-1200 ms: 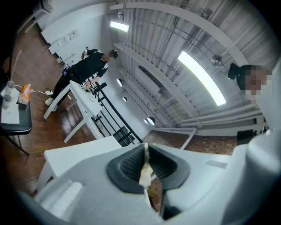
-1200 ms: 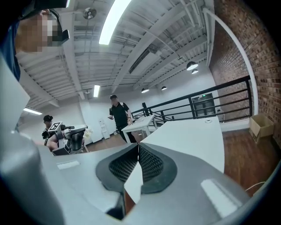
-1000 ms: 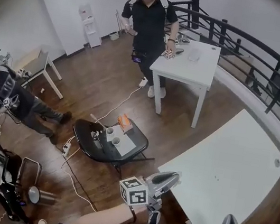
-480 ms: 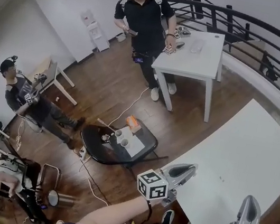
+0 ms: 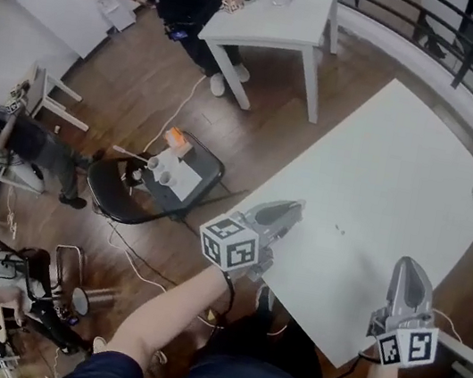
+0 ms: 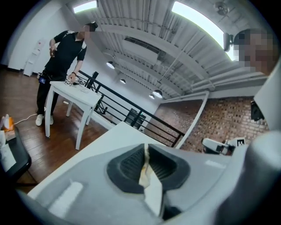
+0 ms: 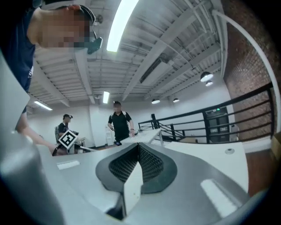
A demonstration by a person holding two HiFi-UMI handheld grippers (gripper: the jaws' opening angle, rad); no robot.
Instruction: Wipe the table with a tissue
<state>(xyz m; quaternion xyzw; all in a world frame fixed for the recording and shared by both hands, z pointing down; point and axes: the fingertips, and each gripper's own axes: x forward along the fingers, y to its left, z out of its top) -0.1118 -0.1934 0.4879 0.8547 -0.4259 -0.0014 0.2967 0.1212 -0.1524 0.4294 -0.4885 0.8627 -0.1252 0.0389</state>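
Jaws of left gripper [image 5: 293, 208] pressed together, with a pale sliver [image 6: 145, 169] in the seam; tissue or pad edge, cannot tell. Right gripper [image 5: 408, 264] likewise closed, only its own pads meeting. Both over the near edge of the white table [image 5: 394, 166], left gripper at centre frame by the lower-left edge, right gripper at lower right. Tissue not surely identifiable. Orange pack [image 5: 176, 138] and white sheet [image 5: 182, 181] on the black chair [image 5: 122, 195], left of centre, well apart from both grippers.
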